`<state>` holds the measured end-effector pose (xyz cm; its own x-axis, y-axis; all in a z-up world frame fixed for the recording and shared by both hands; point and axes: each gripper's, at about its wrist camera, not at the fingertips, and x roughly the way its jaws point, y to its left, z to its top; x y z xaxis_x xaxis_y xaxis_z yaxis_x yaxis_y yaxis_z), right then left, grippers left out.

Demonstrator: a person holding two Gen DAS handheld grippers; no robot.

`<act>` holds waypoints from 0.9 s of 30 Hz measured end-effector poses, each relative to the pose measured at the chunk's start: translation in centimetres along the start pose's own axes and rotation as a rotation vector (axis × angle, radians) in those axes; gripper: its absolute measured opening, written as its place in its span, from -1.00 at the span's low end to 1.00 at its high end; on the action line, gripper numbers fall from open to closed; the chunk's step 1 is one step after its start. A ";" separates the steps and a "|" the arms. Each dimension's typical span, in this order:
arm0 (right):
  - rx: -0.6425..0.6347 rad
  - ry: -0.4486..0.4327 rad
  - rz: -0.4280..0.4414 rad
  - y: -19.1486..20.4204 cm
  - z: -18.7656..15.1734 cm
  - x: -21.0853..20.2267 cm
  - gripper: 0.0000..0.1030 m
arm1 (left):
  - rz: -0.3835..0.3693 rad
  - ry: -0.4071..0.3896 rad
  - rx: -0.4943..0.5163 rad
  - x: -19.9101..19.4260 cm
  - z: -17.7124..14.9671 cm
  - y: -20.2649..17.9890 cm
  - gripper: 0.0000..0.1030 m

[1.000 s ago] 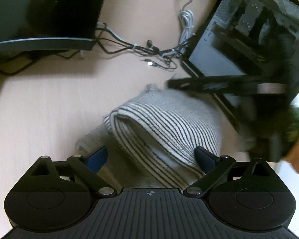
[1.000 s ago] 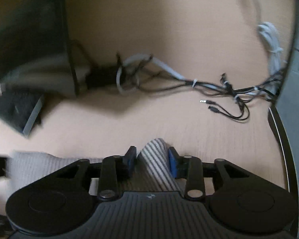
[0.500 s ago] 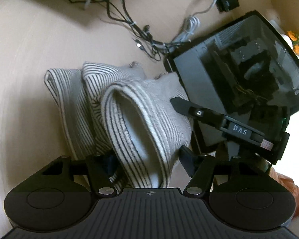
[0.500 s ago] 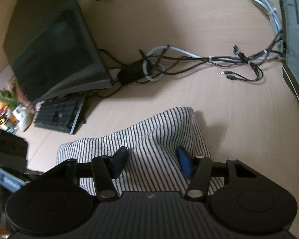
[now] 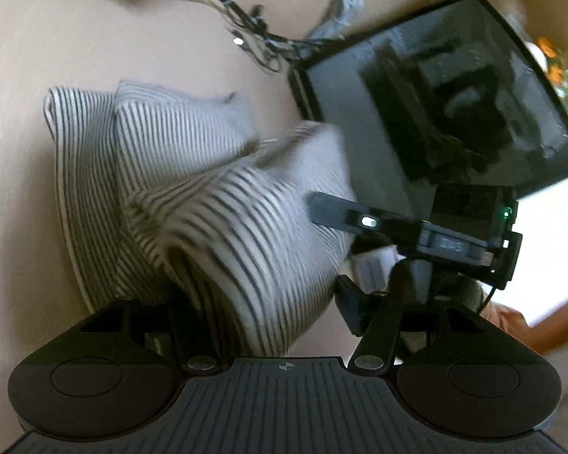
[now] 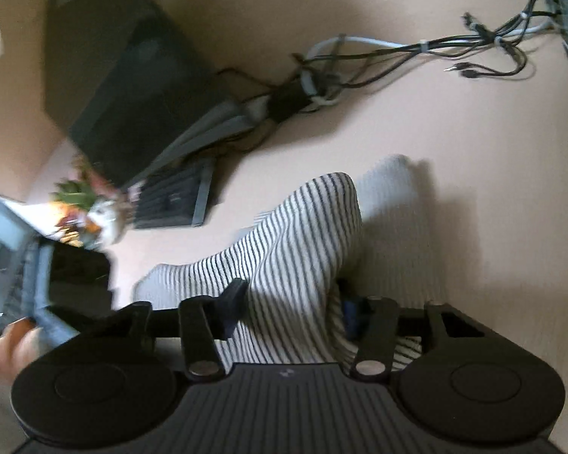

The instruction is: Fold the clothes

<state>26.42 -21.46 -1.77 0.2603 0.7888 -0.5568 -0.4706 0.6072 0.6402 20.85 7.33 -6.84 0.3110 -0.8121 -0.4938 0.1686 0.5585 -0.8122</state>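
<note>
While striped garment (image 5: 223,204) bunches on table (image 5: 38,56), both grippers' fingers (image 6: 233,302) pinch it

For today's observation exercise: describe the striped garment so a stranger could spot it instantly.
On the pale desk, between two dark monitors and below a cable tangle, lies a bunched striped garment. It is the only soft thing there, white with thin dark stripes.
</note>
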 end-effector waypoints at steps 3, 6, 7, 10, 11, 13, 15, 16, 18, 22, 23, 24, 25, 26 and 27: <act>-0.016 -0.073 0.015 0.9 1.8 -0.5 -0.15 | -0.017 -0.050 0.005 -1.8 1.7 0.0 0.23; -0.041 -0.129 -0.035 0.1 3.6 1.7 -0.15 | 0.054 -0.121 -0.002 -2.6 4.1 1.0 0.22; -0.044 -0.139 -0.064 -0.5 4.1 2.8 -0.15 | 0.080 -0.140 -0.014 -2.7 4.7 1.5 0.22; -0.034 -0.138 -0.185 -2.2 5.0 6.2 0.02 | 0.193 -0.181 -0.040 -3.3 6.1 2.9 0.28; -0.024 -0.148 -0.210 -2.4 5.0 6.5 0.09 | 0.226 -0.194 -0.033 -3.8 6.3 2.9 0.32; -0.009 -0.176 -0.247 -2.6 4.7 6.8 0.31 | 0.294 -0.228 0.005 -5.1 6.6 2.3 0.35; -0.035 -0.195 -0.279 -2.3 4.1 6.5 0.35 | 0.363 -0.270 0.068 -6.6 6.7 1.2 0.35; -0.038 -0.199 -0.292 -2.1 3.7 6.6 0.38 | 0.366 -0.290 0.102 -7.3 6.9 0.4 0.36; -0.024 -0.203 -0.305 -2.4 3.5 7.0 0.41 | 0.336 -0.308 0.201 -8.1 7.6 -1.8 0.40; -0.019 -0.223 -0.348 -2.6 3.2 7.4 0.57 | 0.285 -0.215 0.350 -4.7 9.1 -4.2 0.47; -0.017 -0.230 -0.356 -2.7 2.9 6.8 0.57 | 0.295 -0.181 0.352 -3.3 9.4 -3.8 0.46; -0.019 -0.241 -0.374 -2.6 2.7 6.5 0.58 | 0.304 -0.147 0.355 -2.0 9.8 -3.4 0.42; -0.021 -0.250 -0.398 -2.5 2.6 6.1 0.61 | 0.316 -0.137 0.330 -1.2 10.0 -2.4 0.35; -0.023 -0.257 -0.422 -2.4 2.4 5.6 0.64 | 0.327 -0.130 0.302 -0.5 10.3 -1.3 0.34; -0.026 -0.260 -0.444 -2.3 2.3 5.3 0.68 | 0.339 -0.123 0.274 0.3 10.6 -0.1 0.37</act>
<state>30.82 -18.40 -4.97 0.6393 0.4549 -0.6200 -0.2869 0.8892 0.3565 30.81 8.84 -3.56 0.4972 -0.5589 -0.6637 0.2744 0.8269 -0.4908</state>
